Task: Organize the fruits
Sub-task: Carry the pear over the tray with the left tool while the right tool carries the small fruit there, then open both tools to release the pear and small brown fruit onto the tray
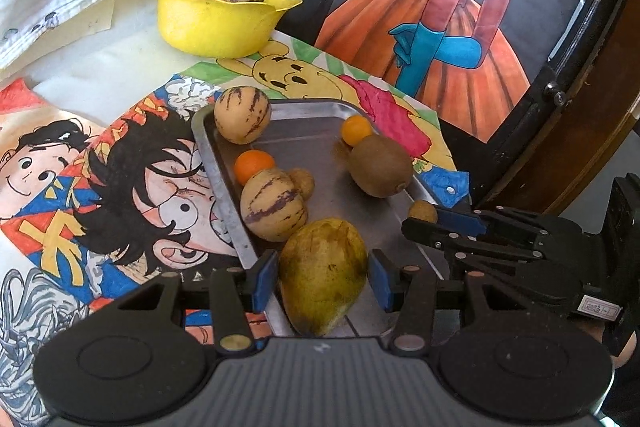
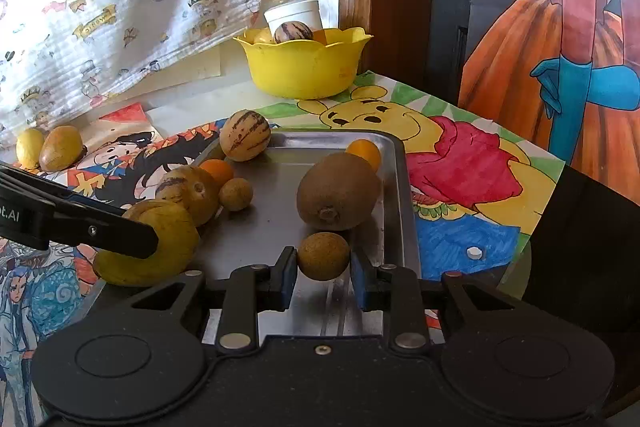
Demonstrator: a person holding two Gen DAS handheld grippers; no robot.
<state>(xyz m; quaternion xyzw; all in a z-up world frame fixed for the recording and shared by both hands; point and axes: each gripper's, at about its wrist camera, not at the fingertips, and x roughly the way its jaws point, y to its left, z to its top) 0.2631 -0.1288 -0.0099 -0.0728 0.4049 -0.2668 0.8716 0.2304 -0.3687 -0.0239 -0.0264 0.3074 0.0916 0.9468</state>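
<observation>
Both grasps look to be the step in hand: fruit is being picked out of the tray on the bench, most likely bound for the yellow bowl, which already holds some fruit. The left hand-held gripper straddles the mango at the tray's near end; its blue pads sit just beside the skin on either side, and whether they already press on it cannot be told. The right hand-held gripper is closed on a small brown round fruit, pinched between its pads near the tray's right rim, just in front of the kiwi. The next move probably calls for a straight lift clear of the neighbouring striped melons, then a carry to the bowl behind the tray.
</observation>
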